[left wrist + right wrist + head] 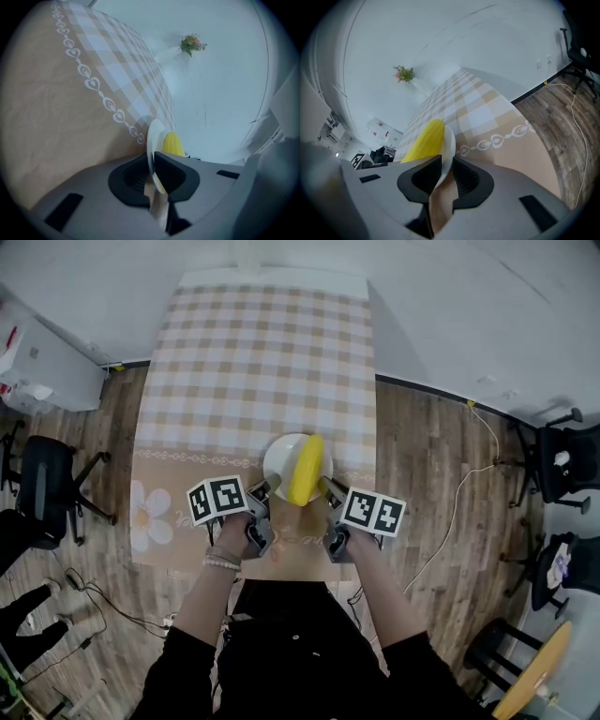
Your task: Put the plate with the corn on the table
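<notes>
One long table (pixel 262 352) with a beige-and-white checked cloth takes up most of the scene, with wood floor (pixel 422 484) all around it and a black office chair (pixel 47 488) off to its left. The person (pixel 291 652), in dark sleeves, is standing at the near end of it with a gripper in each hand. The white plate (pixel 279 463) is out over that near end, right about where the checks give way to the plain tan border, and honestly I can't tell if it's sitting on the cloth or just above it. The yellow corn (pixel 307 470) lies lengthwise on the plate's right half. The left gripper (pixel 266 489) is clamped on the plate's near-left rim and the right gripper (pixel 328 487) on the near-right rim. Seen up close, both pairs of jaws have the thin white edge pinched between their pads.
</notes>
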{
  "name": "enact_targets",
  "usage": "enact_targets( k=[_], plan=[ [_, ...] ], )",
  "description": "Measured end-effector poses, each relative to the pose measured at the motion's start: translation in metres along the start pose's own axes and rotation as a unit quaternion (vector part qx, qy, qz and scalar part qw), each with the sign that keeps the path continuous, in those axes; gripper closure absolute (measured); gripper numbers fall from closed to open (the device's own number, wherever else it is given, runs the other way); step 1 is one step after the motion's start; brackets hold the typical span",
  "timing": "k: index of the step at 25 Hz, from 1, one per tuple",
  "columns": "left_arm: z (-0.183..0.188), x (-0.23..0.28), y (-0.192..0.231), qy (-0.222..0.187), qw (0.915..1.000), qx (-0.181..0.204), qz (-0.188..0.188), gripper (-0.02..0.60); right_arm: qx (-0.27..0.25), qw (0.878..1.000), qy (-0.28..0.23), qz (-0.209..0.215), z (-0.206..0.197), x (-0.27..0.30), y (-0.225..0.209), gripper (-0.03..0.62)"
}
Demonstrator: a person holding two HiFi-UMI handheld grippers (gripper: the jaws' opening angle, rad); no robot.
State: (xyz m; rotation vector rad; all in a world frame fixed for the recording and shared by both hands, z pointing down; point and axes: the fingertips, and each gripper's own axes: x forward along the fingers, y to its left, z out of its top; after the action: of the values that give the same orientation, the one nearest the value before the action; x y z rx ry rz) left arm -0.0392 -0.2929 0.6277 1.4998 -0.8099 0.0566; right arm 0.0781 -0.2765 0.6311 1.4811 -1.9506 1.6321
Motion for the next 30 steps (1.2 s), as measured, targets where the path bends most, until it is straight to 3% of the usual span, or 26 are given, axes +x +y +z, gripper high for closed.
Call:
enact_targets(
  k=[8, 10, 13, 17, 24, 30],
  plan=[
    [0.004, -0.009, 0.009, 0.038, 0.9972, 0.044, 0.047, 0.528, -0.029, 0.999, 0.001, -0.012, -0.005, 0.008, 0.011, 0.487],
    [-0.002, -0.012, 0.007, 0.047, 0.9967, 0.050, 0.044, 0.517, -0.033, 0.999, 0.002, -0.012, -0.010, 0.005, 0.010, 0.487],
    [-0.005, -0.010, -0.001, 0.059, 0.9961, 0.058, 0.032, 0.440, -0.036, 0.999, 0.001, -0.013, -0.009, 0.004, 0.009, 0.485],
    [-0.005, -0.011, -0.002, 0.065, 0.9958, 0.059, 0.027, 0.417, -0.044, 0.999, 0.010, -0.016, -0.009, 0.005, 0.010, 0.482],
    [-0.010, -0.015, 0.003, 0.089, 0.9927, 0.074, 0.032, 0.416, -0.069, 0.997, 0.025, -0.031, -0.010, 0.007, 0.010, 0.477],
    [-0.009, -0.014, 0.010, 0.097, 0.9891, 0.092, 0.062, 0.488, -0.093, 0.995, 0.028, -0.032, -0.004, 0.006, 0.008, 0.470]
  ],
)
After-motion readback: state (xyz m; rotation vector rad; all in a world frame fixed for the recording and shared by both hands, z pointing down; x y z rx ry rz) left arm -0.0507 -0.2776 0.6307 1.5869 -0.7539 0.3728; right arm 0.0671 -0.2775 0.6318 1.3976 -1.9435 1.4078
